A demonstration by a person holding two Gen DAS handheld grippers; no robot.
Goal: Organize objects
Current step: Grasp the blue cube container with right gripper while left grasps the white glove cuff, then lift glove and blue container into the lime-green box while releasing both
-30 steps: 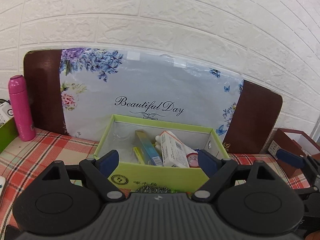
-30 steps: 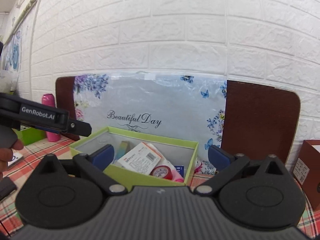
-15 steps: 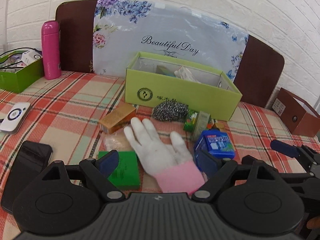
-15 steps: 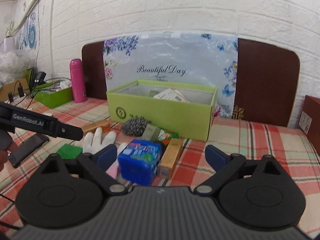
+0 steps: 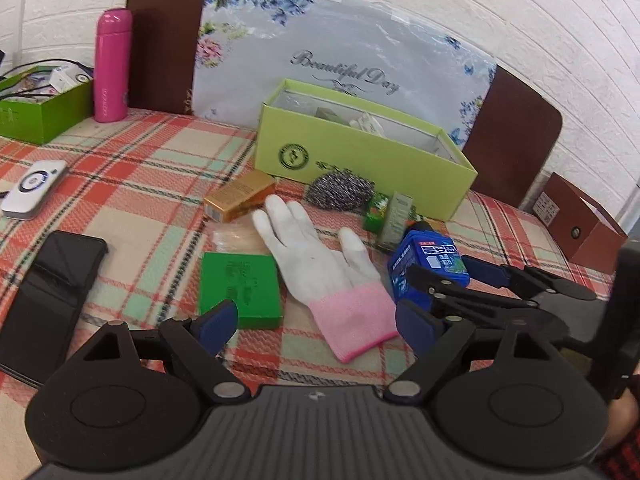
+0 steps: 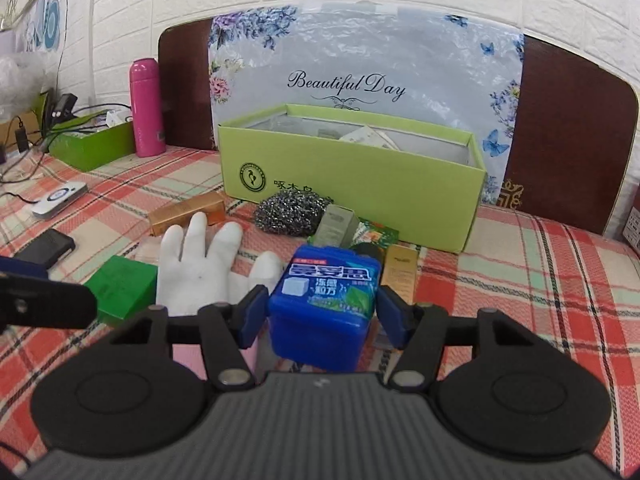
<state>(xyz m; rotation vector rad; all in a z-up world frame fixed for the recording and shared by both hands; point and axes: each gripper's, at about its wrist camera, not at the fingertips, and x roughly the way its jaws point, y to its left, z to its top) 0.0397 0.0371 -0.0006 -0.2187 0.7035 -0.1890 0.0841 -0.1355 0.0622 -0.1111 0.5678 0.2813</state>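
A light green box [image 5: 360, 164] [image 6: 352, 184] with a few packets inside stands at the back of the plaid tablecloth. In front lie a white glove with pink cuff [image 5: 320, 268] [image 6: 196, 268], a green pad [image 5: 240, 284], a gold box [image 5: 240, 196], a steel scourer [image 5: 340, 192] and small cartons. My right gripper [image 6: 322, 316] is open, its jaws on either side of a blue tub [image 6: 324, 300] [image 5: 428, 268] with small gaps. My left gripper [image 5: 316, 324] is open and empty above the glove's cuff.
A pink flask [image 5: 110, 64] and a dark green box [image 5: 44, 108] stand at the far left. A black phone [image 5: 44, 300] and a white device [image 5: 34, 188] lie on the left. A brown box [image 5: 580, 224] sits at the right. A floral board leans on the wall.
Both grippers have pulled back and come down from over the light green box to the loose objects. The right gripper now straddles the blue tub with narrower jaws.
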